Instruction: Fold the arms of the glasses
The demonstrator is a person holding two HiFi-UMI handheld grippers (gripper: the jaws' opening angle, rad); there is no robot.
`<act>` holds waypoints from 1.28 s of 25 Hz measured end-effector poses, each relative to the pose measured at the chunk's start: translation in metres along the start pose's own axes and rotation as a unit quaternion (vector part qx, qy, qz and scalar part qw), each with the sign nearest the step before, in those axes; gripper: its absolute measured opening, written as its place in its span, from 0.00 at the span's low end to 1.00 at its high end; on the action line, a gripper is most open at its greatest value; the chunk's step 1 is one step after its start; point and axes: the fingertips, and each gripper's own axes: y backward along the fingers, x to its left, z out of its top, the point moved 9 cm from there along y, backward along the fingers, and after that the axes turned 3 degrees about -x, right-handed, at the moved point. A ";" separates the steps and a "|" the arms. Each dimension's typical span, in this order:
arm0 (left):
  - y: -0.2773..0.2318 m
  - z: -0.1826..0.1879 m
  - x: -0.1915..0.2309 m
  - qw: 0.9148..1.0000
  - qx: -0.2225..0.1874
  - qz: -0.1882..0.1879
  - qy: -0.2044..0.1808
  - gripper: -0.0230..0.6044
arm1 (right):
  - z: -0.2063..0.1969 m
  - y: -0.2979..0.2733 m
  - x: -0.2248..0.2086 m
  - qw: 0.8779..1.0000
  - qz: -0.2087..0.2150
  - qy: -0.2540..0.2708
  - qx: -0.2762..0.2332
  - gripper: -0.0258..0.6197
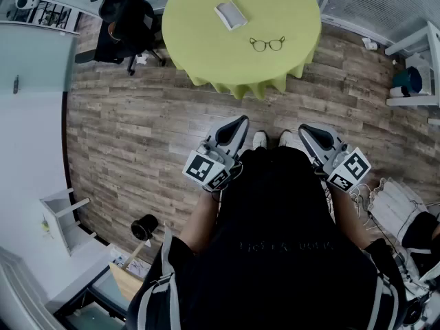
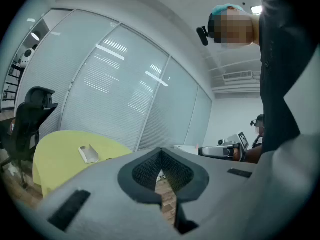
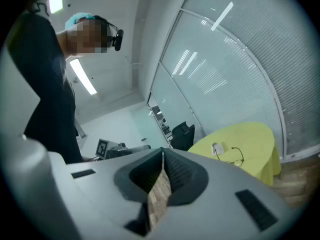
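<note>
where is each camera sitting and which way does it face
head view: on the person's head, facing steeply down at wood floor and yellow table with glasses; torso, shoes, left hand-held gripper, right hand-held gripper show.
left gripper view: on the left hand-held gripper, tilted up along its shut jaws toward blinds; torso at right.
right gripper view: on the right hand-held gripper, along shut jaws; torso at left.
shared: all three show the yellow table.

The tablecloth (image 1: 199, 40) is matt yellow-green cloth, the glasses (image 1: 267, 44) thin dark wire, the floor (image 1: 137, 129) dull grainy wood planks.
</note>
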 end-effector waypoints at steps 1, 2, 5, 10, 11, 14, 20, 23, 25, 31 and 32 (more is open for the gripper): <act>-0.004 0.000 -0.005 1.000 0.003 -0.002 -0.005 0.07 | 0.001 0.002 0.000 1.000 0.007 0.014 0.005 0.09; -0.007 -0.001 -0.010 1.000 0.005 -0.003 -0.011 0.07 | 0.002 0.005 0.000 0.999 0.013 0.028 0.010 0.09; -0.013 0.002 -0.028 1.000 0.008 -0.002 -0.018 0.07 | 0.003 0.011 -0.002 0.998 0.032 0.056 0.017 0.09; -0.016 0.001 -0.044 0.999 -0.003 0.016 -0.042 0.07 | 0.007 0.015 -0.008 0.991 0.074 0.109 0.011 0.09; -0.016 -0.002 -0.046 0.999 -0.003 0.019 -0.048 0.07 | 0.007 0.015 -0.009 0.990 0.078 0.114 0.010 0.09; -0.016 -0.004 -0.054 0.999 -0.006 0.031 -0.038 0.07 | 0.007 0.023 -0.012 0.992 0.084 0.095 0.005 0.09; -0.022 -0.003 -0.057 0.998 -0.013 0.047 -0.040 0.07 | 0.006 0.043 -0.026 0.994 0.082 0.066 0.007 0.09; -0.026 -0.003 -0.054 0.998 -0.012 0.046 -0.046 0.07 | 0.008 0.047 -0.034 0.995 0.077 0.061 0.004 0.09; -0.028 -0.003 -0.052 0.998 -0.010 0.047 -0.048 0.07 | 0.008 0.047 -0.036 0.996 0.074 0.057 0.006 0.09; -0.038 -0.004 -0.046 0.998 -0.004 0.044 -0.051 0.07 | 0.008 0.043 -0.042 0.996 0.079 0.045 0.018 0.09; -0.041 -0.005 -0.044 0.998 -0.004 0.045 -0.050 0.07 | 0.008 0.042 -0.044 0.996 0.080 0.043 0.021 0.09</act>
